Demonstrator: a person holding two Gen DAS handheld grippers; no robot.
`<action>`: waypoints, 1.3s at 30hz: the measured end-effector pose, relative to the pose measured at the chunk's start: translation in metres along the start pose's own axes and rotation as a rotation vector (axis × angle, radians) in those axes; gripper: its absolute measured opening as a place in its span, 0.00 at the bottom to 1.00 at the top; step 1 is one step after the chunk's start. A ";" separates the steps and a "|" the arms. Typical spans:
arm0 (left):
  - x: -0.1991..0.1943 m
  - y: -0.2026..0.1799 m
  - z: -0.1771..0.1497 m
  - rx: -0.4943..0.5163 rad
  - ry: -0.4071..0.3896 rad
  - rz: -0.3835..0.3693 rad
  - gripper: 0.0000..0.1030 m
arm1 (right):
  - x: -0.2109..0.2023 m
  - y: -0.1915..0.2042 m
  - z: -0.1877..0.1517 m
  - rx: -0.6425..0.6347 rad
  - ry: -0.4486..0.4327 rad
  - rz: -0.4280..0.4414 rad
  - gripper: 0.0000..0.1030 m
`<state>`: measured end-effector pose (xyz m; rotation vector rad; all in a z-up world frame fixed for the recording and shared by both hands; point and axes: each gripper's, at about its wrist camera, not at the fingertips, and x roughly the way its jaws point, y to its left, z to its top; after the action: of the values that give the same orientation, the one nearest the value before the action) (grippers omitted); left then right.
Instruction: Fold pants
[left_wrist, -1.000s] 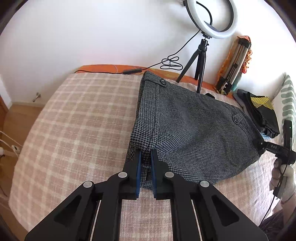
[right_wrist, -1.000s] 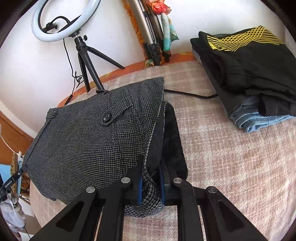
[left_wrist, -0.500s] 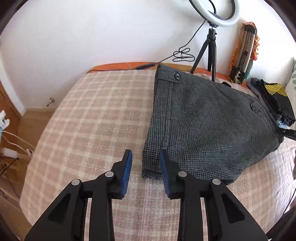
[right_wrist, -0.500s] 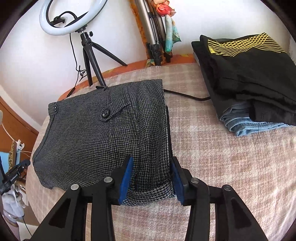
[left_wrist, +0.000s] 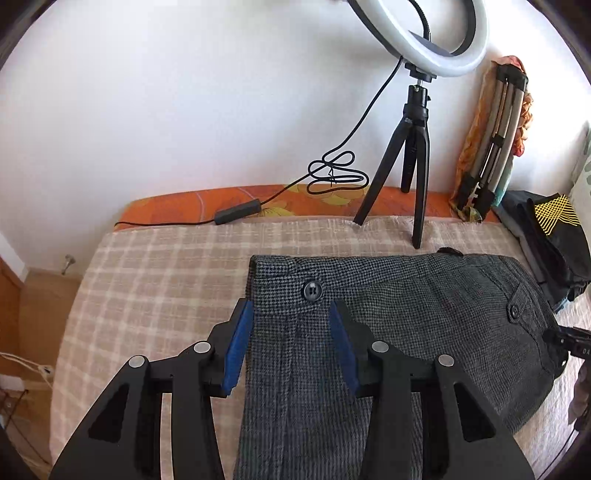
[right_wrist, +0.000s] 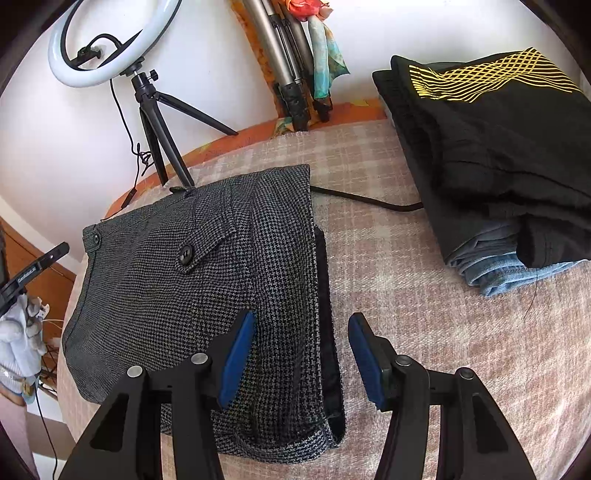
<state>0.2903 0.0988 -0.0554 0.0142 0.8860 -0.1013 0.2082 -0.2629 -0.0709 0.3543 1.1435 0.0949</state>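
Grey houndstooth pants (left_wrist: 406, 325) lie folded flat on the checked bedcover (left_wrist: 147, 280). They also show in the right wrist view (right_wrist: 192, 280). My left gripper (left_wrist: 290, 345) is open and empty, hovering over the waistband's left corner near a black button (left_wrist: 312, 290). My right gripper (right_wrist: 301, 360) is open and empty, straddling the pants' right folded edge near the front. The other gripper's tip shows at the left edge of the right wrist view (right_wrist: 33, 271).
A ring light on a black tripod (left_wrist: 417, 162) stands at the back with its cable (left_wrist: 332, 177). A folded metal tripod (left_wrist: 491, 147) leans on the wall. A stack of folded dark clothes and jeans (right_wrist: 495, 158) sits on the right.
Both grippers let go of the pants and opened wide. The left gripper moved forward over the waistband corner. The pants now lie flat on the bed.
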 end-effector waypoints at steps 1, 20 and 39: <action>0.013 -0.001 0.002 -0.010 0.008 0.001 0.41 | 0.001 0.002 -0.001 -0.009 0.003 -0.002 0.54; 0.004 -0.023 -0.013 0.087 -0.122 0.122 0.43 | -0.036 -0.003 -0.022 0.065 -0.050 -0.057 0.63; 0.017 -0.190 -0.107 0.468 -0.026 0.007 0.41 | -0.017 -0.007 -0.061 0.331 -0.037 0.161 0.69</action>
<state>0.2002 -0.0856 -0.1307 0.4516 0.8201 -0.2996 0.1454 -0.2604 -0.0809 0.7390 1.0927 0.0394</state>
